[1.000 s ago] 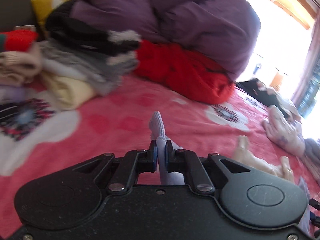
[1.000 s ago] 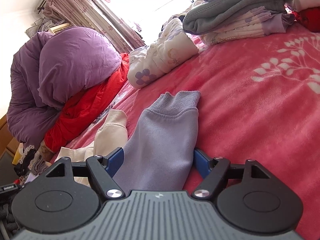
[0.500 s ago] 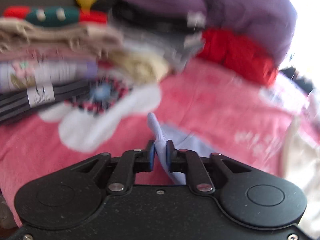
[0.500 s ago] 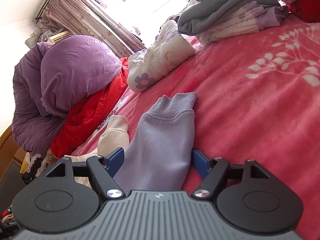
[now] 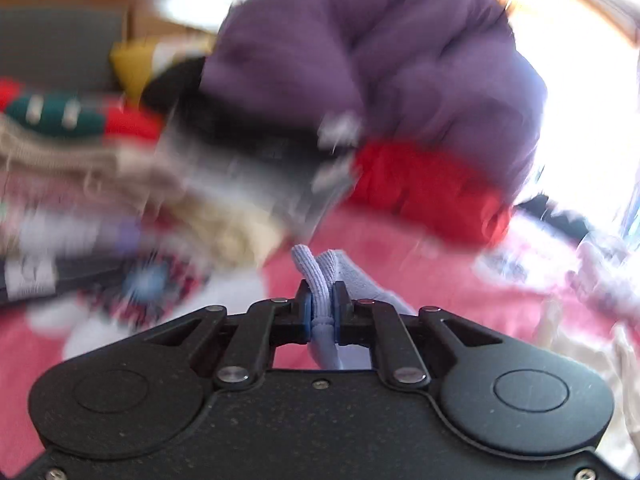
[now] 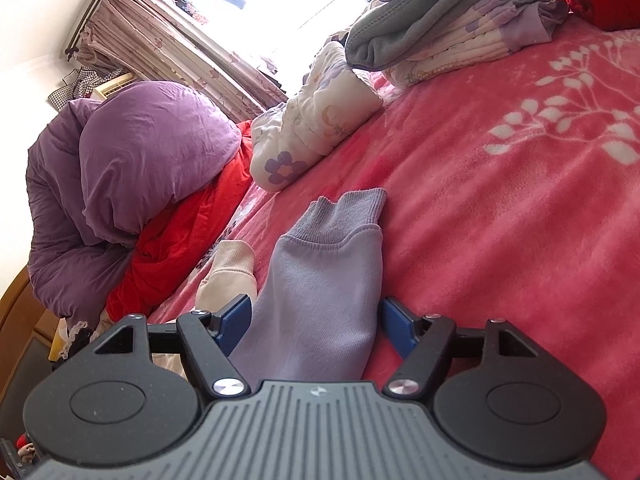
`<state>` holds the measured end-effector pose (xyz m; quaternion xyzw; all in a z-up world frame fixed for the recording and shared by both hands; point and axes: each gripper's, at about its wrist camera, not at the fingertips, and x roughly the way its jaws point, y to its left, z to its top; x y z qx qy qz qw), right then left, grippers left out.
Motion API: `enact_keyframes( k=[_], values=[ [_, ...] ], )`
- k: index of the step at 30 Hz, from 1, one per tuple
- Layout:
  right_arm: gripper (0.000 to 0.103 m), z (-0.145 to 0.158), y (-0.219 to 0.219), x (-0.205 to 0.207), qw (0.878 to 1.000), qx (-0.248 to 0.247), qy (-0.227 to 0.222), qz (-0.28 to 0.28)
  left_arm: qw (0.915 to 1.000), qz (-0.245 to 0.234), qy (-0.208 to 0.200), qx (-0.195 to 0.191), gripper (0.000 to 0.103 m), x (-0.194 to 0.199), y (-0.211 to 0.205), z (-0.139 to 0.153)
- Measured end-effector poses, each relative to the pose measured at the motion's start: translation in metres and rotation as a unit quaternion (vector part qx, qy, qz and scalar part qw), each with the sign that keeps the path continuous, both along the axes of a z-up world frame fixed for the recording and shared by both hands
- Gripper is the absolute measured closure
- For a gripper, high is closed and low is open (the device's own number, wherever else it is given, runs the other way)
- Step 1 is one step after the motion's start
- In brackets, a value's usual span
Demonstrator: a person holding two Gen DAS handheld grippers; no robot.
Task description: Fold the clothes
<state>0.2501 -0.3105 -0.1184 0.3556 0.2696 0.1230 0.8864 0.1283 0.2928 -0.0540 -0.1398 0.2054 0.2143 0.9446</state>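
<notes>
Pink floral bedding (image 6: 500, 240) stretches under both views, sunlit from a bright window at the back. Starting at the left gripper (image 5: 322, 312), its jaws are closing with a ribbed lavender cuff (image 5: 316, 272) bunched upright between the blue pads, which press on it from both sides; this view is smeared with motion blur. The right gripper (image 6: 316, 322) stands with its jaws wide apart, one on each side of a lavender sleeve (image 6: 320, 300) that lies flat on the bedding, its cuffed end pointing away; the pads sit just beside the cloth's edges rather than squeezing it. Just left of that sleeve lies a cream sleeve (image 6: 230, 276). Farther out, a red garment (image 6: 180, 248) sits under a big purple duvet (image 6: 132, 168). A white quilted piece with purple flowers (image 6: 316, 120) rests near the window, and a folded stack topped with grey cloth (image 6: 452, 12) sits at the upper right. Curtains (image 6: 160, 44) hang behind.
</notes>
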Motion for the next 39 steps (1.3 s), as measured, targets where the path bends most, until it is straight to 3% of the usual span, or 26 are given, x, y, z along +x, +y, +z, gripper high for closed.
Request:
enact_keyframes(
  k=[1,4,6,7,8,10,12,15,17,18,19,20,24,30,35,38,39],
  values=[
    [0.032,0.0,0.0,0.0,1.0,0.0,0.0,0.0,0.9998,0.001,-0.013,0.014,0.089,0.001,-0.002,0.003],
    [0.031,-0.001,0.0,0.002,1.0,-0.002,-0.001,0.002,0.9989,0.025,0.035,0.021,0.088,0.008,0.005,-0.008],
    [0.031,-0.001,0.001,0.002,1.0,-0.004,-0.003,0.004,0.9966,0.041,0.068,0.025,0.079,0.013,0.009,-0.016],
    [0.031,-0.001,0.0,0.003,1.0,-0.003,-0.003,0.004,0.9968,0.052,0.057,0.023,0.067,0.009,0.011,-0.014],
    [0.031,-0.001,-0.001,0.003,1.0,0.0,-0.003,0.003,0.9966,0.064,0.047,0.022,0.062,0.004,0.011,-0.012],
    [0.031,-0.001,-0.002,0.003,1.0,0.003,-0.004,0.001,0.9968,0.07,0.032,0.022,0.062,-0.001,0.008,-0.008],
    [0.031,-0.001,-0.002,0.004,1.0,0.004,-0.006,-0.001,0.9988,0.045,0.02,0.011,0.063,-0.004,0.003,-0.005],
    [0.032,-0.001,-0.003,0.005,1.0,0.007,-0.007,-0.004,0.998,-0.042,0.036,-0.03,0.064,0.007,-0.008,-0.01],
    [0.034,-0.002,-0.004,0.006,1.0,0.011,-0.007,-0.008,0.9904,-0.084,0.109,-0.004,0.051,0.024,-0.023,-0.028],
    [0.035,-0.003,-0.005,0.007,1.0,0.015,-0.007,-0.01,0.9836,-0.105,0.147,0.009,0.051,0.033,-0.031,-0.037],
    [0.036,-0.003,-0.007,0.007,1.0,0.021,-0.006,-0.012,0.9817,-0.102,0.155,0.042,0.05,0.037,-0.04,-0.033],
    [0.037,-0.004,-0.009,0.007,1.0,0.027,-0.007,-0.015,0.9832,-0.093,0.148,0.053,0.052,0.038,-0.045,-0.028],
    [0.042,-0.008,-0.016,0.008,0.998,0.05,-0.006,-0.025,0.9916,-0.075,0.103,0.024,0.052,0.034,-0.047,-0.018],
    [0.044,-0.012,-0.024,0.016,0.996,0.086,-0.005,-0.035,0.9951,-0.065,0.075,0.009,0.052,0.039,-0.059,-0.01],
    [0.044,-0.019,-0.039,0.026,0.986,0.157,0.007,-0.046,0.9956,-0.07,0.059,-0.019,0.052,0.039,-0.066,-0.007],
    [0.059,-0.022,-0.044,0.034,0.984,0.17,0.015,-0.051,0.9953,-0.068,0.058,-0.037,0.052,0.039,-0.068,-0.008],
    [0.068,-0.023,-0.044,0.036,0.985,0.167,0.018,-0.049,0.9957,-0.064,0.056,-0.037,0.052,0.039,-0.069,-0.008]
  ],
)
